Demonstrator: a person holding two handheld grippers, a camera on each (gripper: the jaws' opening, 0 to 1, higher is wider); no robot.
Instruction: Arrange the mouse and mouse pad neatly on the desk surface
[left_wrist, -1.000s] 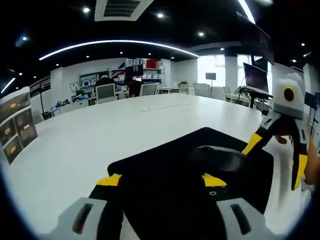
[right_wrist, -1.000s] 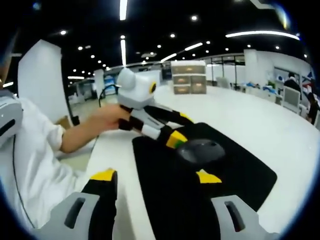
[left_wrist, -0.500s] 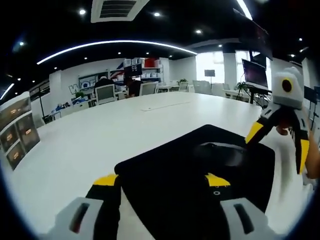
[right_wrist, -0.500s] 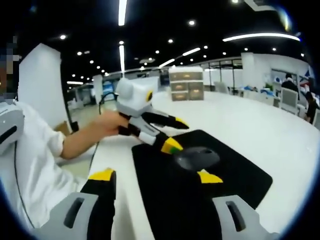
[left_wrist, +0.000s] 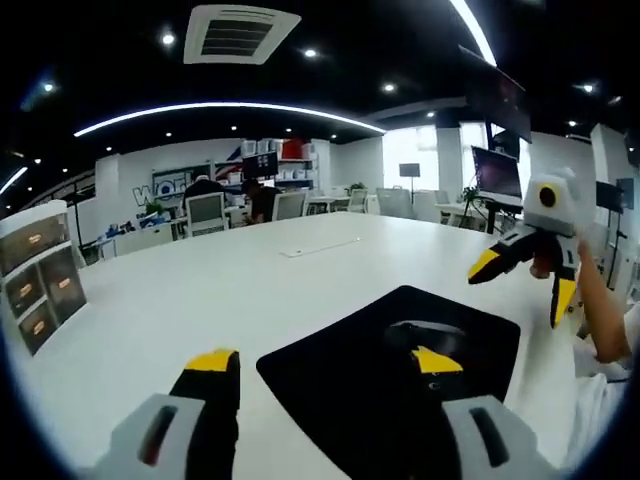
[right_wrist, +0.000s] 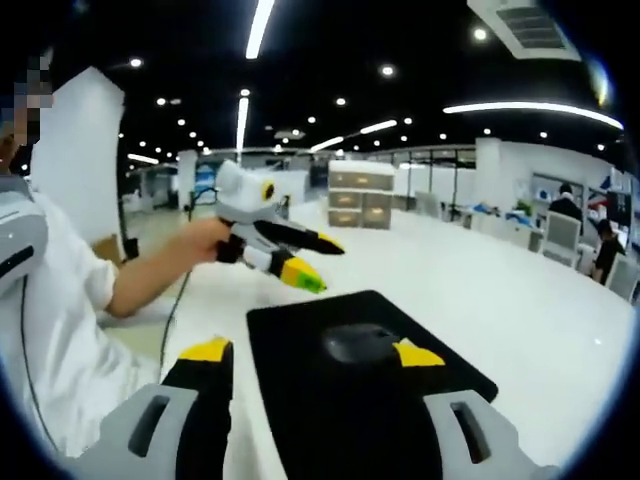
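Where things lie: since the mouse (right_wrist: 357, 342) sits on the mouse pad (right_wrist: 300, 345), and the pad lies flat on the white counter (left_wrist: 230, 290), the arrangement looks about finished.
Mouse: dark, low and rounded, near the middle of the pad; in the left gripper view it (left_wrist: 418, 334) is partly behind a yellow jaw tip.
Mouse pad: plain black rectangle, seemingly without wrinkles, near the counter's edge by the person.
Left tongs (left_wrist: 325, 365): jaws spread wide, holding nothing, raised off the pad; in the right gripper view they (right_wrist: 315, 262) hang in the air beyond the pad's far corner.
Right tongs (right_wrist: 310, 352): jaws wide, empty; in the left gripper view they (left_wrist: 525, 282) hover above the pad's far side.
Why held so: both are clear of the things, probably to leave them undisturbed.
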